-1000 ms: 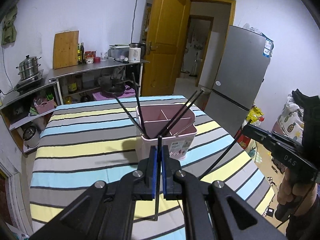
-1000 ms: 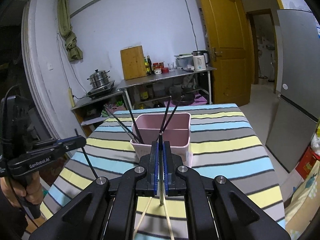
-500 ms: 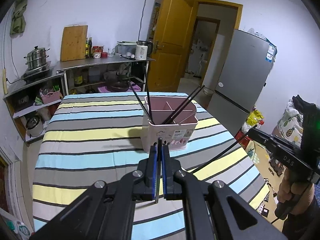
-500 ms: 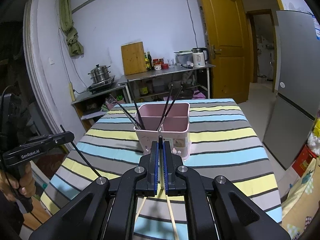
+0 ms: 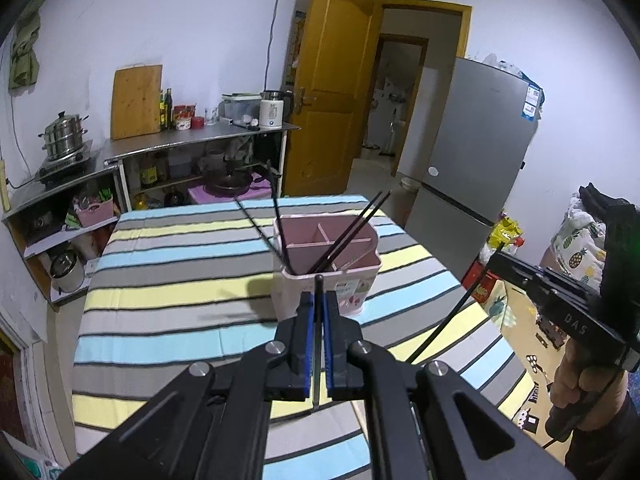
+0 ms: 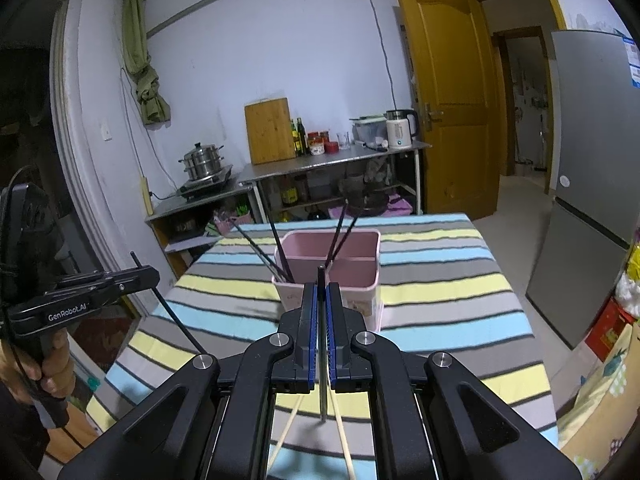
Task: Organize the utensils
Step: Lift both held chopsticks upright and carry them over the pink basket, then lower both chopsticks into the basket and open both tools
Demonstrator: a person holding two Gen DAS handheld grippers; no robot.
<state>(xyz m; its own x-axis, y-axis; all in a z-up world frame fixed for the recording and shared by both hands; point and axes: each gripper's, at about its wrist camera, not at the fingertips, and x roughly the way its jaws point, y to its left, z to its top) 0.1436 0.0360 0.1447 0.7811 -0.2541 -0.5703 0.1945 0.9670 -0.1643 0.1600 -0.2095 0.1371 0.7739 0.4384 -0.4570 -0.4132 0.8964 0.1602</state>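
A pink divided utensil holder stands on the striped table and holds several black chopsticks; it also shows in the right wrist view. My left gripper is shut on a black chopstick, held upright above the table just in front of the holder. My right gripper is shut on a black chopstick, also just in front of the holder. Two light wooden chopsticks lie on the table under the right gripper. Each gripper shows in the other's view, the right one and the left one.
The table has a striped cloth. A steel counter with a cutting board, bottles, kettle and pot stands behind it. A grey fridge and an open wooden door are at the right.
Both grippers have pulled back and risen from the holder, so it looks smaller and farther. Each still holds its black chopstick.
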